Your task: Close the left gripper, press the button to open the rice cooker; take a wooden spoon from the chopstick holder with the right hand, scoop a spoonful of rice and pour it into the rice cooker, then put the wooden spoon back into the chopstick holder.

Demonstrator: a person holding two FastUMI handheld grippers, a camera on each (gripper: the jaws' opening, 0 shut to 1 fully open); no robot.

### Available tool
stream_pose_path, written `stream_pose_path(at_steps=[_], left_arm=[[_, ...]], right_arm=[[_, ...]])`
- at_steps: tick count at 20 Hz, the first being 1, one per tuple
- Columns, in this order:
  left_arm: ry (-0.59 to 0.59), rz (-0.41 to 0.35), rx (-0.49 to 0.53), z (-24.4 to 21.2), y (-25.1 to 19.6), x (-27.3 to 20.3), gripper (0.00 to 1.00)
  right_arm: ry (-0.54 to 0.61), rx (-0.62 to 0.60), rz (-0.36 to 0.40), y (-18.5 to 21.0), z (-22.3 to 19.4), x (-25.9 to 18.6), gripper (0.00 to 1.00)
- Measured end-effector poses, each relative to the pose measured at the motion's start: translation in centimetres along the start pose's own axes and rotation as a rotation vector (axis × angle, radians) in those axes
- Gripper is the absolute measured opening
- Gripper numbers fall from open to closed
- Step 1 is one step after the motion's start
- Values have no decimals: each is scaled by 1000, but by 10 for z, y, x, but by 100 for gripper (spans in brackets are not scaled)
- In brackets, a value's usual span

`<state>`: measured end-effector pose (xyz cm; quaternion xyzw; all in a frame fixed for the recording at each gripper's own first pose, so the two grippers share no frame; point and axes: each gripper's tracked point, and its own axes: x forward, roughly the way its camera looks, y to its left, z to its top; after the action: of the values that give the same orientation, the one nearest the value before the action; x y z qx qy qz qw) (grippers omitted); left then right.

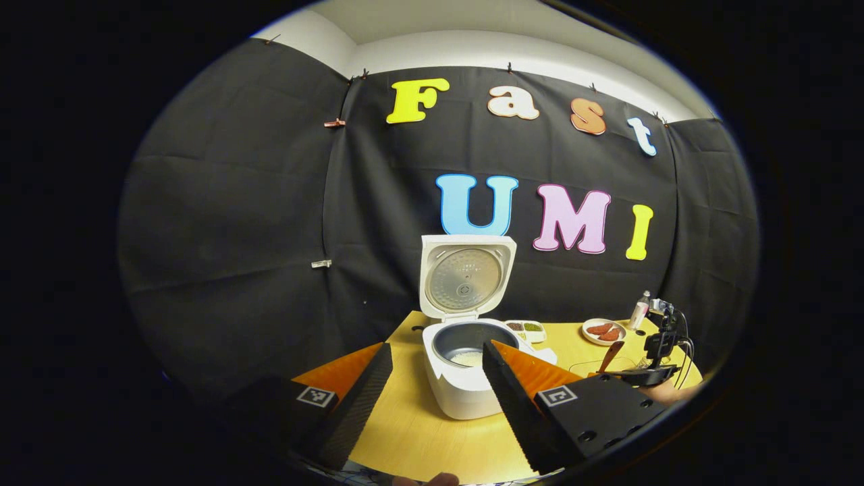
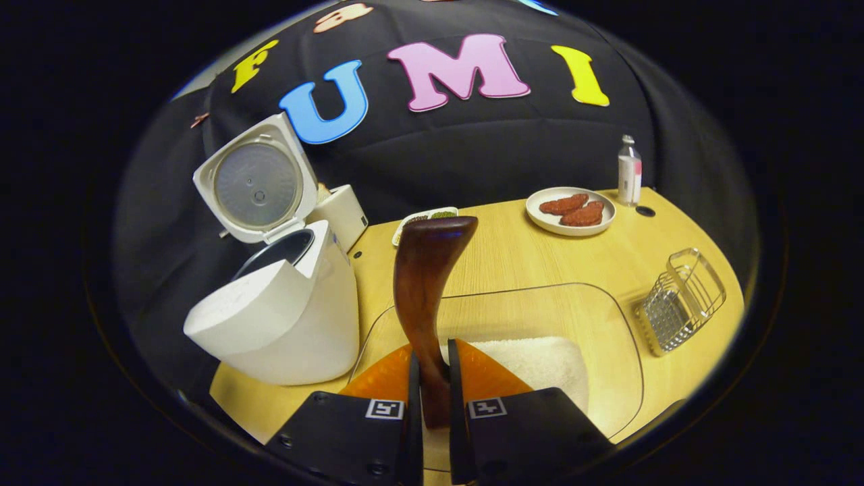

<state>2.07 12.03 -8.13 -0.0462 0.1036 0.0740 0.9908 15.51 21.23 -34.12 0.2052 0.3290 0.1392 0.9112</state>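
Note:
The white rice cooker (image 1: 466, 395) stands open with its lid (image 1: 467, 275) raised, and a little rice (image 1: 467, 358) lies in its pot. My left gripper (image 1: 437, 351) hangs open in front of it, holding nothing. My right gripper (image 2: 432, 368) is shut on the handle of the dark wooden spoon (image 2: 426, 270). The spoon's bowl points up and away, above a clear glass dish (image 2: 611, 317) with white rice (image 2: 540, 361) in it. The cooker (image 2: 283, 324) is just to the spoon's left. The wire chopstick holder (image 2: 680, 300) stands at the right. In the left gripper view the right gripper (image 1: 658, 351) and spoon (image 1: 609, 356) are far right.
At the back of the wooden table (image 2: 513, 253) are a plate (image 2: 570, 210) of reddish pieces, a small bottle (image 2: 629, 170) and a little tray of beans (image 2: 424, 219). A white box (image 2: 344, 212) stands behind the cooker. Black cloth walls close in the table.

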Motion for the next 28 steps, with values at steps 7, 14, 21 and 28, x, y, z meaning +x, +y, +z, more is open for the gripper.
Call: stream_pose_path(at_steps=[7, 14, 21, 28], left_arm=[[-1, -2, 4, -1, -1, 1, 93], [-1, -11, 4, -1, -5, 3, 94], [-6, -25, 7, 0, -11, -1, 93], [-16, -36, -2, 2, -14, -7, 93]], right_arm=[[-65, 302, -9, -39, 18, -16, 19], [-151, 404, -2, -68, 49, -38, 20], [-185, 472, 16, -76, 66, -55, 20], [-225, 515, 77, -52, 103, -77, 19]])
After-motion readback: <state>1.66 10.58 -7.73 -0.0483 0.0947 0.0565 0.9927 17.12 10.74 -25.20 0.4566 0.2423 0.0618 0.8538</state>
